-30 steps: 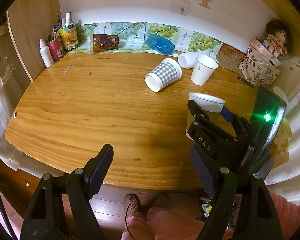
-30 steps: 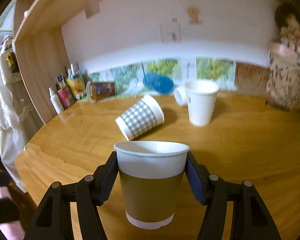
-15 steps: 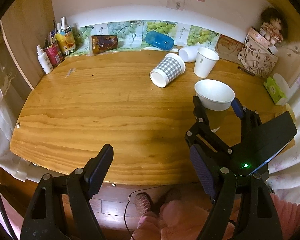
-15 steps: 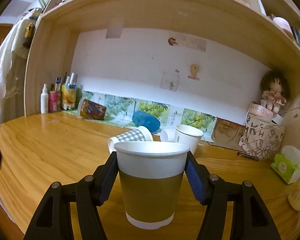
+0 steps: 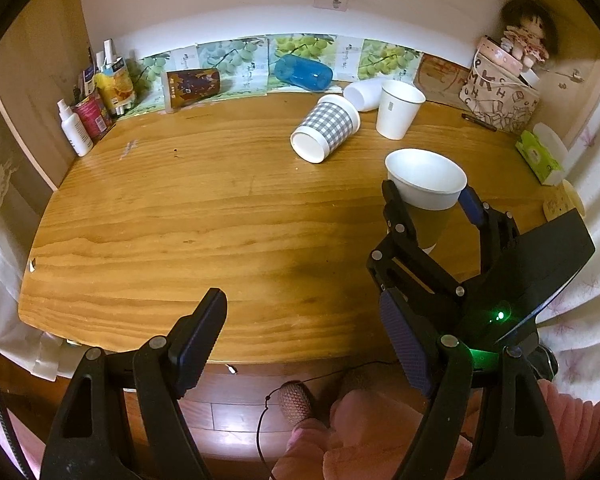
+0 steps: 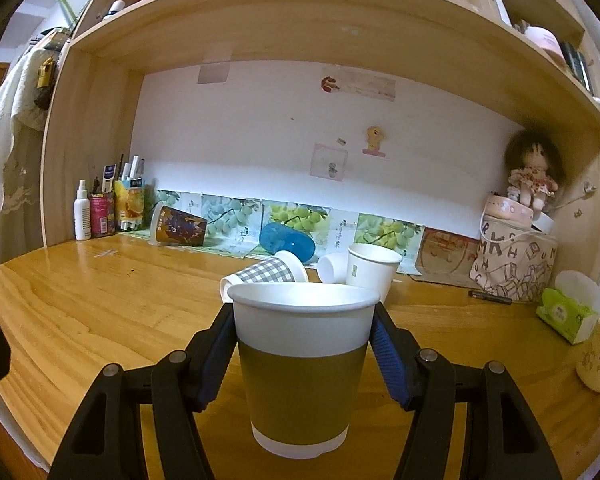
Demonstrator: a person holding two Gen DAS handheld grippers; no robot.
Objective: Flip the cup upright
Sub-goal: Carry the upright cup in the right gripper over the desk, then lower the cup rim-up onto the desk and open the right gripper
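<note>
2 fingers of your right gripper point(image 6: 303, 354) are clamped on the brown cup point(image 6: 302, 364), one on each side just below its white rim, and the cup sits upright, mouth up. From the left wrist view the same brown cup point(image 5: 426, 196) shows its open mouth toward you, with the right gripper point(image 5: 430, 212) coming in from the lower right; its base is partly covered by the black finger links, so you can't tell whether it touches the table point(image 5: 180, 216) or hangs just above it. The right wrist view doesn't settle that either: the bottom edge is in sight but no clear contact line.

Your left gripper point(image 5: 302, 338) is spread wide with nothing between its fingers, held over the near edge of the table.

Behind the brown cup, a checked cup point(image 5: 326, 133) lies on its side, mouth toward you; in the right wrist view the brown cup's rim hides most of it. Just beside it stands 1 white cup point(image 5: 398, 109) upright, and another white cup point(image 5: 362, 95) lies tipped behind, half hidden. A blue cup point(image 5: 303, 73) and a dark printed cup point(image 5: 192, 86) lie on their sides along the back wall. At the far right, the tissue pack point(image 5: 538, 157) is warped by the lens, and a pen point(image 5: 478, 122) is barely readable.
</note>
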